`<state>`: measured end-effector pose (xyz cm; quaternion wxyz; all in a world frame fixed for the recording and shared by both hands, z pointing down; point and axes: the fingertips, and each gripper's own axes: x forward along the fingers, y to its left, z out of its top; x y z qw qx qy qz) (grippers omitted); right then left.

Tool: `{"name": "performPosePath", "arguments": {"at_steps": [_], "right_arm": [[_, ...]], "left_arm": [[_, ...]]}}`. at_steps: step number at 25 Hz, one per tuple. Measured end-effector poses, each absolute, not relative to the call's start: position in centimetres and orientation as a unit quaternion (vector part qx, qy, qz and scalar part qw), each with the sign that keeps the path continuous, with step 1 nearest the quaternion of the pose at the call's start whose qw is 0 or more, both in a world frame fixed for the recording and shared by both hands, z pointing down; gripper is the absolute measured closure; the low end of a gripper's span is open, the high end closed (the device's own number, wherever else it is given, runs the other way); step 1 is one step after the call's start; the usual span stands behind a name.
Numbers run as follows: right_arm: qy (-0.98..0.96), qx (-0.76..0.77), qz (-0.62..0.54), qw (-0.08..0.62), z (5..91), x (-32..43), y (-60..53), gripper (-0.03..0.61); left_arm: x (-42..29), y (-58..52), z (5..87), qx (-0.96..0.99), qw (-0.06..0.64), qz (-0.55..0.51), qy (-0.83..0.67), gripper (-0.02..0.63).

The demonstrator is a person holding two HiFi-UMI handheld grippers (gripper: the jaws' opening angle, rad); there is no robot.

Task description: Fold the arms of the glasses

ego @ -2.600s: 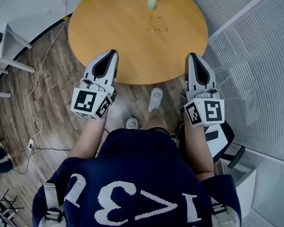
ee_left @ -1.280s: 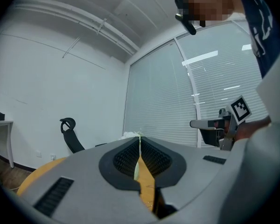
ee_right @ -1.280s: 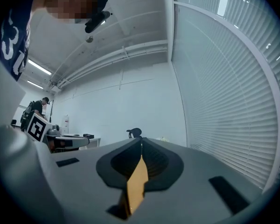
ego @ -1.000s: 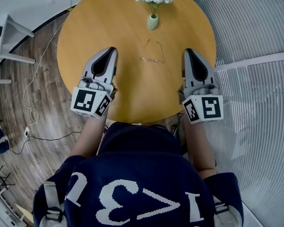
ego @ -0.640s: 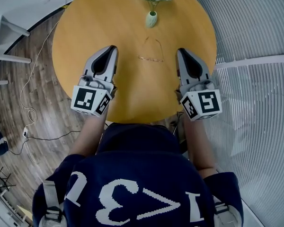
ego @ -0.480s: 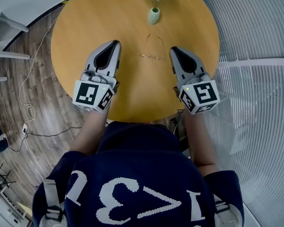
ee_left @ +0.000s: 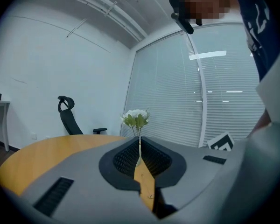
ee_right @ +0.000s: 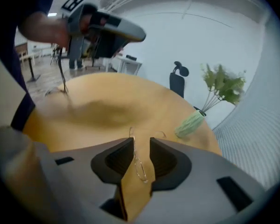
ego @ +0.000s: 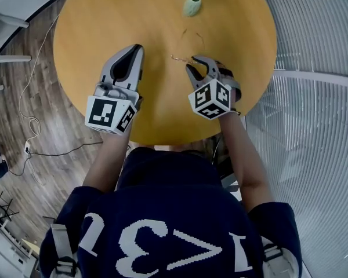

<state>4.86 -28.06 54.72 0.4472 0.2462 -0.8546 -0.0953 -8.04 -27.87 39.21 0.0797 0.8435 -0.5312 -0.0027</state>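
The reach for the first grip is in hand; no arm is folded yet. The glasses lie on the table just on the person's side of the vase, arms spread and pointing toward the vase, front bar on the far side from it.

The right gripper tilts down over that front bar. Its jaws stand slightly apart with a wire lens rim in the gap, close to one pad but not pinched. The left gripper hovers level, farther from the vase and off to the left of the glasses, jaws pressed together on nothing.

Next, I judge, the right jaws should close gently on the thin rim to steady it, and the left must open before it can swing an arm inward.

A second earlier the right gripper was level and well to the right of the glasses; it has since dipped and turned in onto them, while the left has only sunk a little
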Motion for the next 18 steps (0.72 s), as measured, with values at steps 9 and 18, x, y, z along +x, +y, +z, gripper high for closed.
{"name": "performPosePath", "arguments": {"at_steps": [9, 18], "right_arm": [[-0.765, 0.194, -0.237, 0.567, 60.5, 5.3, -28.3, 0.482], [-0.779, 0.223, -0.255, 0.528, 59.6, 5.3, -27.5, 0.545]], "left_arm": [[-9.3, -26.8, 40.9, 0.837, 0.095, 0.014, -0.539, 0.591], [-10.5, -25.5, 43.3, 0.835, 0.096, 0.014, -0.541, 0.591]]}}
